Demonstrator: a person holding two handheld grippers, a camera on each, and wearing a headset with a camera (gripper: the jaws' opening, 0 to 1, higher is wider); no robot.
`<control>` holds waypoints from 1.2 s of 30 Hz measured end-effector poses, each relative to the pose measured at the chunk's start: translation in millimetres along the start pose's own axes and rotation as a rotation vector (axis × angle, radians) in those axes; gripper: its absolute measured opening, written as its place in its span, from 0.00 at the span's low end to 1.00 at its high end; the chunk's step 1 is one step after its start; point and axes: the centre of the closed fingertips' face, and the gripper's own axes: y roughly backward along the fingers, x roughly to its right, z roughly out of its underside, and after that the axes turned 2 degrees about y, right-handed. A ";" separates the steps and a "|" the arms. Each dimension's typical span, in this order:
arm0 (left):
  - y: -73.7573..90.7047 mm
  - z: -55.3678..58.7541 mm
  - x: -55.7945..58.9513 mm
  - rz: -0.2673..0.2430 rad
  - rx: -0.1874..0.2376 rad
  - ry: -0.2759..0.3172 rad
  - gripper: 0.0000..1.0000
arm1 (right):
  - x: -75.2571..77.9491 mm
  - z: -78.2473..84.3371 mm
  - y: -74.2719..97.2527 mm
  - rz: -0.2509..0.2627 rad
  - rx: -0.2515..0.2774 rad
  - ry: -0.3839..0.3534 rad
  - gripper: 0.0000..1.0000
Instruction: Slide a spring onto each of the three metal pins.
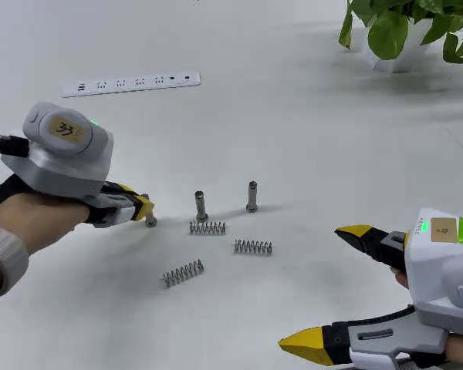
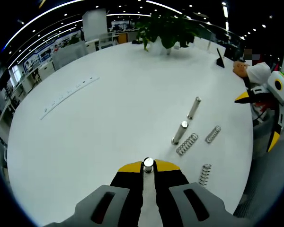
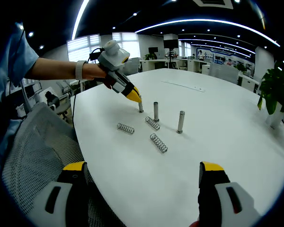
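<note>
Here, on the table (image 1: 309, 139), three pins (image 1: 201, 205) and three springs (image 1: 207, 227) are counted.
The right gripper (image 1: 324, 287) is held wide open, well apart from them; the left gripper (image 1: 143, 208) is clamped on the end pin (image 1: 150, 220), upright, with the springs lying loose nearby.

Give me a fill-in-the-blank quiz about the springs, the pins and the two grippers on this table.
1. Loose on the table lie ____ springs.
2. The left gripper has its jaws shut on one metal ____.
3. The right gripper has its jaws ____, with nothing between them.
4. The two free pins stand ____ on the table.
Missing words: three; pin; open; upright.
</note>
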 end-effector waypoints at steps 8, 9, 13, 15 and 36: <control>1.3 1.9 1.1 -0.006 -0.010 -0.024 0.08 | -0.8 0.5 -0.2 -0.002 -0.001 -0.001 0.99; 1.5 2.2 1.3 -0.006 -0.011 -0.028 0.08 | -0.9 0.4 -0.1 -0.002 -0.001 0.000 0.99; 3.4 4.6 2.8 -0.009 -0.022 -0.047 0.08 | -0.8 1.2 0.1 -0.002 -0.003 0.000 0.99; 4.2 5.5 2.2 -0.014 -0.021 -0.057 0.08 | -0.9 1.7 0.1 -0.002 -0.004 -0.001 0.99; 1.4 9.8 3.8 0.003 0.002 -0.091 0.10 | -1.0 2.5 0.2 -0.003 -0.009 0.000 0.99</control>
